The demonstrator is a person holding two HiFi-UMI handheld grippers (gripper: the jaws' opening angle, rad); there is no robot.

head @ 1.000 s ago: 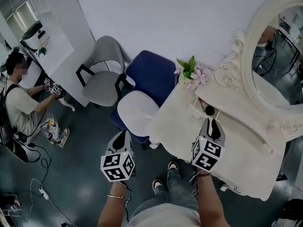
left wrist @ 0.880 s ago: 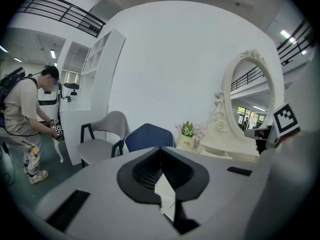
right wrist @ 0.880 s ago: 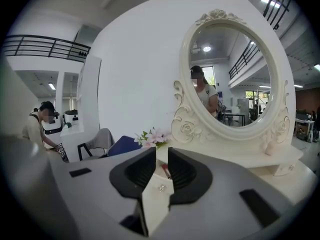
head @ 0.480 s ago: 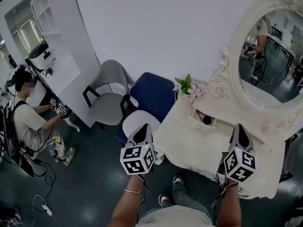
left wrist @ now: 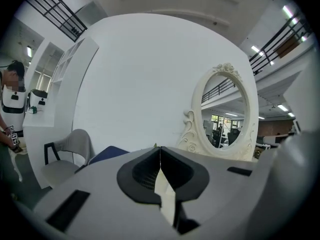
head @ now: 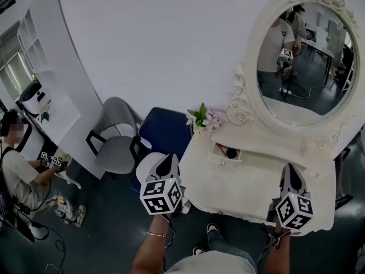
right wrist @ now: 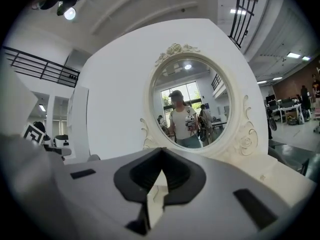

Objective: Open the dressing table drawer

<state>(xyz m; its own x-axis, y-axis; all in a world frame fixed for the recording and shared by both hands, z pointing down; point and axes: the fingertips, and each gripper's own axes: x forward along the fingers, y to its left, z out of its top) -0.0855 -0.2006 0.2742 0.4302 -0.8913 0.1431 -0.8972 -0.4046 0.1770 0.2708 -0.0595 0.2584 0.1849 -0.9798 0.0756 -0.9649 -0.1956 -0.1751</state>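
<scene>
Since a second ago I have raised both grippers and pulled them back. The right gripper has closed fully on nothing, well apart from the small cream drawer. That drawer stands pulled out on the ornate cream dressing table. The left gripper is likewise closed and empty. I judge the opening done.

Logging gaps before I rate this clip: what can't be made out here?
- Small open drawer, head view: contents too small to name.
- Dressing table front, head view: hidden under its own top.
- Seated person, head view: face blurred, body cut by the left edge.
</scene>
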